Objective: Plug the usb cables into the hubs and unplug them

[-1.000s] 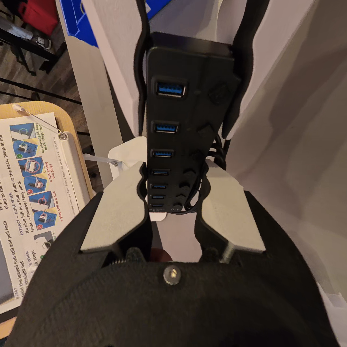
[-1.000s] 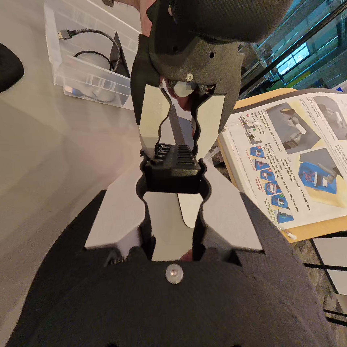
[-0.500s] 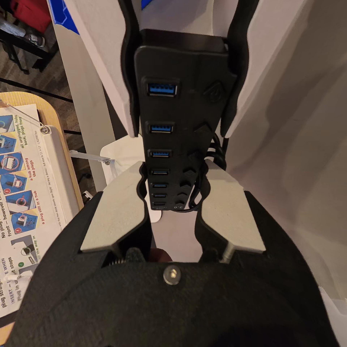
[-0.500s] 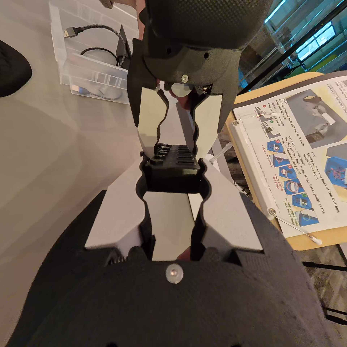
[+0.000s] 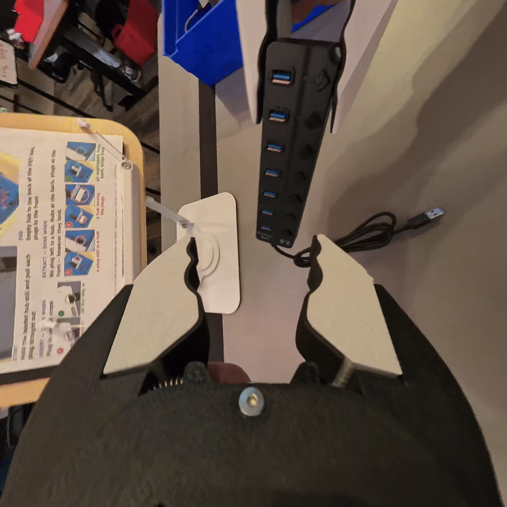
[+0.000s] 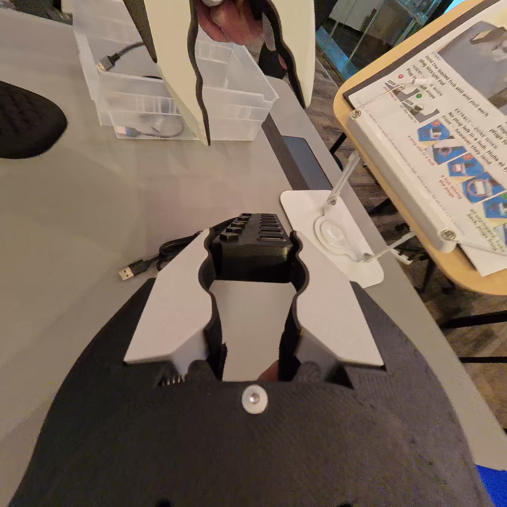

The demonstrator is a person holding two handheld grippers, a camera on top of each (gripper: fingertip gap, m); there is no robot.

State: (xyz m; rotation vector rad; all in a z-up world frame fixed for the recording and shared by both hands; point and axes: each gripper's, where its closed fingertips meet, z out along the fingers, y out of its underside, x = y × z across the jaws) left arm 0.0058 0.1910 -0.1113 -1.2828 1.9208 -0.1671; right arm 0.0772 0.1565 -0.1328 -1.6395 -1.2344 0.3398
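Note:
A long black USB hub with a row of blue ports, all without plugs, lies lengthwise ahead of my left gripper. The left gripper is open wide and holds nothing; the hub's near end is just beyond its fingertips. My right gripper is shut on the hub's far end, both pads against its sides. It also shows in the left wrist view. The hub's own black cable lies bundled on the grey table, its plug free. The open left gripper also shows in the right wrist view.
A clear plastic box holding cables stands on the table behind the left gripper. A blue bin is at the far end. A white stand base sits at the table edge, and carries an instruction sheet. A black pad lies at left. My hands' fingertips stand some 9 centimeters from each other.
My left gripper opened, let go of the hub's near end and drew back. My right gripper kept its hold on the other end. The hub's cable now shows lying on the table.

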